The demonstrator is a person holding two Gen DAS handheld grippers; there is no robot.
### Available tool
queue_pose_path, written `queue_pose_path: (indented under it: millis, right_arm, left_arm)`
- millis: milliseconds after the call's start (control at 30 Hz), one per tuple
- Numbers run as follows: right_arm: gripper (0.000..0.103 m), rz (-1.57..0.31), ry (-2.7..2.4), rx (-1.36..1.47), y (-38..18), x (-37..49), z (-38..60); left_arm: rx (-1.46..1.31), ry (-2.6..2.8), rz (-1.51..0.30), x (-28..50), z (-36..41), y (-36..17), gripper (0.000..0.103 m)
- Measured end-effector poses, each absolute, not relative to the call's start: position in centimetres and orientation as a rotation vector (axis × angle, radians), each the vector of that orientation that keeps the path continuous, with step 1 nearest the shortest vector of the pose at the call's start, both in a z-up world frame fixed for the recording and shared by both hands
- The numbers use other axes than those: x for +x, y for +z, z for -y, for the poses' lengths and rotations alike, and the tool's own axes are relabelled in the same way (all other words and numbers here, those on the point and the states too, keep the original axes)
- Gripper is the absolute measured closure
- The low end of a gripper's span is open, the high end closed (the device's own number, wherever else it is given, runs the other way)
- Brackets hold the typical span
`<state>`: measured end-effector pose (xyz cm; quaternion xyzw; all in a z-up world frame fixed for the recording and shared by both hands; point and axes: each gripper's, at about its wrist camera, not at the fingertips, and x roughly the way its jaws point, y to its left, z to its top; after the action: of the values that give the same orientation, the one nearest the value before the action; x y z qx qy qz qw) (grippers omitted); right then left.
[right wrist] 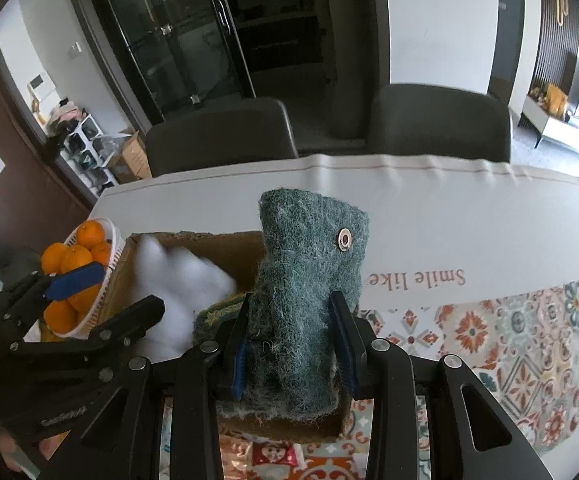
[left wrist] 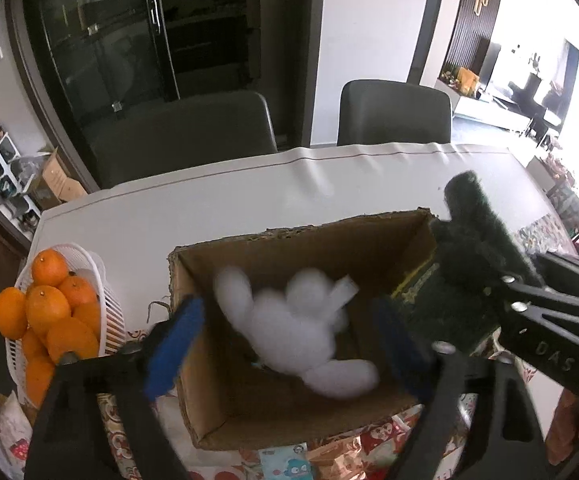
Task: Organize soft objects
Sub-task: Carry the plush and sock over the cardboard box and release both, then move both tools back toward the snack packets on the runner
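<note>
An open cardboard box (left wrist: 273, 252) stands on the table. A white fluffy soft toy (left wrist: 297, 328) is inside it, blurred, between and beyond the blue pads of my open left gripper (left wrist: 289, 344). It also shows in the right wrist view (right wrist: 177, 280). My right gripper (right wrist: 291, 340) is shut on a green felt scouring pad (right wrist: 309, 272) with a metal eyelet, held upright over the box's right side. In the left wrist view the pad (left wrist: 473, 232) and right gripper (left wrist: 549, 312) are at the right. Another green pad (left wrist: 441, 304) lies in the box.
A white basket of oranges (left wrist: 49, 308) stands left of the box, close to my left fingers. Two grey chairs (left wrist: 193, 132) are behind the table. A white cloth (right wrist: 449, 216) and a patterned tablecloth (right wrist: 509, 340) cover the table.
</note>
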<state>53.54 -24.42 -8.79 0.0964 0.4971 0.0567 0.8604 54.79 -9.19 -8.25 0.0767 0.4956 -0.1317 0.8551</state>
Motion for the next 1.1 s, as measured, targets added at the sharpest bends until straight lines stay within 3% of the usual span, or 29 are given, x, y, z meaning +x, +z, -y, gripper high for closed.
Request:
queue_pose_path:
  millis: [233, 500, 1100]
  right_arm:
    - [0.066, -1.066, 0.154, 0.208, -9.6, 54.4, 23.4]
    - [0.045, -1.070, 0.192, 0.184, -9.7, 54.4, 21.2]
    - [0.043, -1.013, 0.082, 0.078, -6.8, 47.9, 21.6]
  left_arm:
    - [0.221, -0.157, -0.983, 54.2, 7.6, -7.2, 0.008]
    - [0.225, -0.074, -0.960, 53.3, 5.0, -6.3, 0.008]
    - [0.203, -0.097, -0.942, 47.2, 5.0, -5.3, 0.004]
